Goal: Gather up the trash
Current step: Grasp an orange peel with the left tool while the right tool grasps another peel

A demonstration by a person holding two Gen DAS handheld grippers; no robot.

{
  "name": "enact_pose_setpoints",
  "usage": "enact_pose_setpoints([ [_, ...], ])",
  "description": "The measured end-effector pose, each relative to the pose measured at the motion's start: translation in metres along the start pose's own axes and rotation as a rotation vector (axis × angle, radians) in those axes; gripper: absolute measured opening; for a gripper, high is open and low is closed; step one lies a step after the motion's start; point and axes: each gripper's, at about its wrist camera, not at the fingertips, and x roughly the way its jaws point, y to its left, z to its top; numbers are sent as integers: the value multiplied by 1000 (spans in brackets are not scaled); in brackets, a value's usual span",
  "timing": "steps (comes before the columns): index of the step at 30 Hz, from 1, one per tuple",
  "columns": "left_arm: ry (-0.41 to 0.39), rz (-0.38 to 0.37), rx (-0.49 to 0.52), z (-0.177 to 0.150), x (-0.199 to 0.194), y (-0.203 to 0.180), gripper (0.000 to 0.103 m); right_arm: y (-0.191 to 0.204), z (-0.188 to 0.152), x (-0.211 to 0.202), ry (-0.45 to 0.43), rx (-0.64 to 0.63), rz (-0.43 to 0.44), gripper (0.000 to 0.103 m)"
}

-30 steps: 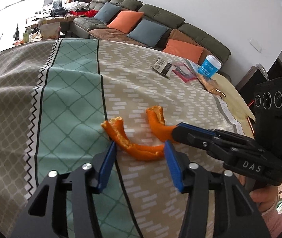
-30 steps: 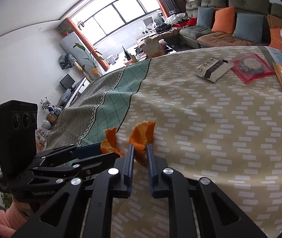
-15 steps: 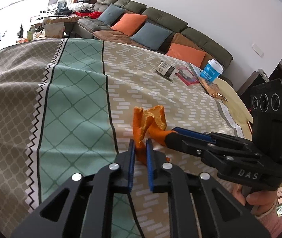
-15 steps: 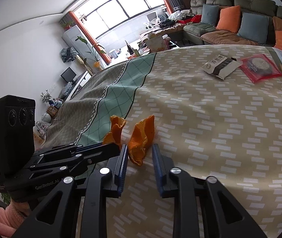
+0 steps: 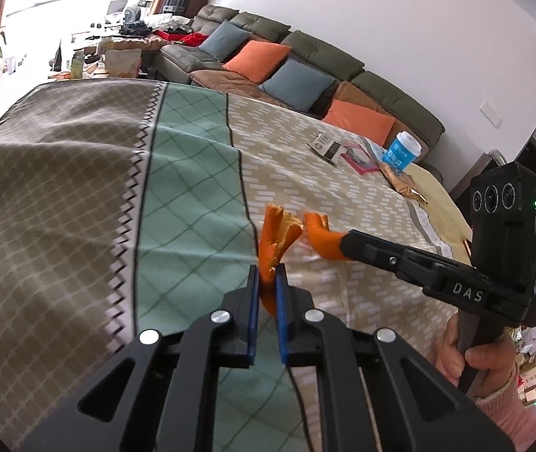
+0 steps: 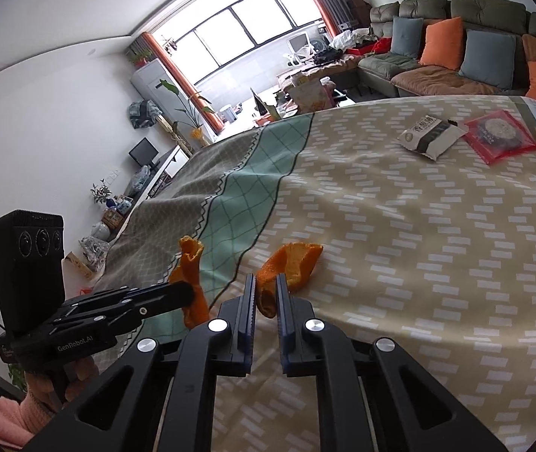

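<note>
**Two peels, two pinches**

While both pieces of orange peel are off the cloth, each is gripped low so its curled top sticks up clear of the pads. The left hand-held gripper [image 5: 266, 282] is pinched tight on the taller peel strip [image 5: 275, 239] at its bottom end. The right hand-held gripper [image 6: 266, 293], whose jaws have just been closing, is clamped on the wider peel chunk [image 6: 292, 265]. Both hover just above the patterned surface [image 6: 418, 245], side by side, close but not touching. My guess is one peel per hand saves a trip. More trash sits far across: a snack packet [image 6: 431, 136], a red wrapper [image 6: 499, 135] and a blue paper cup [image 5: 402, 151], probably left for later. No bin shows up in either view.
</note>
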Motion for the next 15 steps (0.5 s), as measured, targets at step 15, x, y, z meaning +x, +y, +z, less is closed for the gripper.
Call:
enact_pose_setpoints([
  [15,-71,38,-57,-21,-51,35,9,35,-3,0,-20,-39,91,10],
])
